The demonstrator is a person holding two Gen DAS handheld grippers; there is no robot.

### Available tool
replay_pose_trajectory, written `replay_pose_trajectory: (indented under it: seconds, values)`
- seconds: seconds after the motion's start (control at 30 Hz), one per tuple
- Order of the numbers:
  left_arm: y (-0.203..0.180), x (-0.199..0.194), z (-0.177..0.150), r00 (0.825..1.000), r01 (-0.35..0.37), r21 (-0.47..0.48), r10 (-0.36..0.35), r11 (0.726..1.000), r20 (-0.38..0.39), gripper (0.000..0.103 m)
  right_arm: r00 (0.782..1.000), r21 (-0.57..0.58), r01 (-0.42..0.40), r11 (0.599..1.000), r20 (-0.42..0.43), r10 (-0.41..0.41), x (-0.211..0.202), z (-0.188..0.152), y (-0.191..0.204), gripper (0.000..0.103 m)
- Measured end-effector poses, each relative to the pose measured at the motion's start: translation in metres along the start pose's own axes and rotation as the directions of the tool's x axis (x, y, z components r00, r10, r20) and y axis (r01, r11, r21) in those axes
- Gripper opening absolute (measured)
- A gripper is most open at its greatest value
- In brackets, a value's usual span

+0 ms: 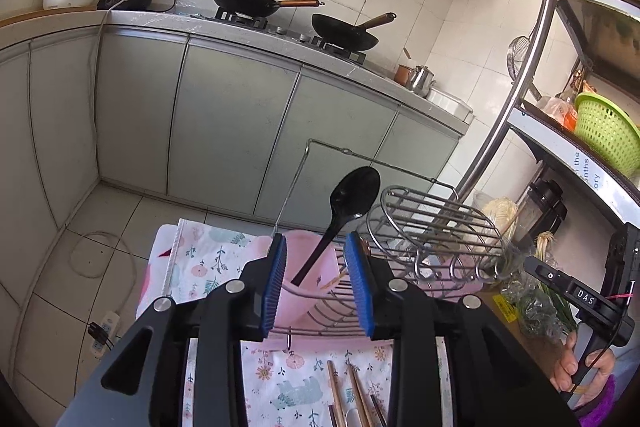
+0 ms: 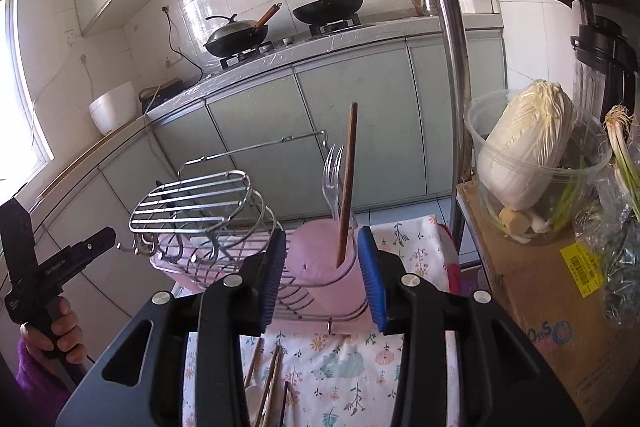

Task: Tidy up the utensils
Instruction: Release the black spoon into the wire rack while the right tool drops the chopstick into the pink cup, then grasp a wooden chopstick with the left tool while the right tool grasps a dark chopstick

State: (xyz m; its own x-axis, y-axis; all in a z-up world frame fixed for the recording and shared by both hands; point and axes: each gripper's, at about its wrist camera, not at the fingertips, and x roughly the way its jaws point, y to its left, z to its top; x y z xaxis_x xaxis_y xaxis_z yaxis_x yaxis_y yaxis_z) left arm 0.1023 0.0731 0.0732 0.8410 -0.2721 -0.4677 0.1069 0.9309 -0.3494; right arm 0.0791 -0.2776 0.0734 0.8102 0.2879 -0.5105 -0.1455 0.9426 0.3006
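Partly done: black spoon, clear fork and one chopstick stand in the pink holder, left gripper and right gripper both apart and empty, remaining chopsticks lie at the worktop's near edge.

Bright daylight, fisheye-warped edges

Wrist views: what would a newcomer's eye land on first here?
Likely the black spoon standing in the pink holder between the left gripper's open jaws. In the right view, a wooden chopstick and clear fork stand in a pink holder too, with a cabbage at right.
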Motion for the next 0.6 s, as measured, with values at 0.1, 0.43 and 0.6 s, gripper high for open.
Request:
replay_pose_trajectory:
  seconds: [0.1,0.43,0.6]
  values:
    - [-0.003,-0.005,-0.013,1.000,0.014,0.005,-0.014,1.000,-0.020,0.030,0.999,-0.003,-0.014,1.000,-0.036,0.014,-0.002,-0.015,0.004,0.038]
    - [-0.002,0.010,-0.069,0.973,0.069,-0.043,-0.077,0.997,-0.219,0.030,0.973,0.039,-0.046,0.998,-0.226,0.054,0.020,-0.077,0.009,0.038]
    - [0.002,0.028,-0.101,0.940,0.073,-0.093,-0.100,0.993,-0.326,0.030,0.925,0.113,-0.079,0.990,-0.362,0.116,0.045,-0.112,0.005,0.038]
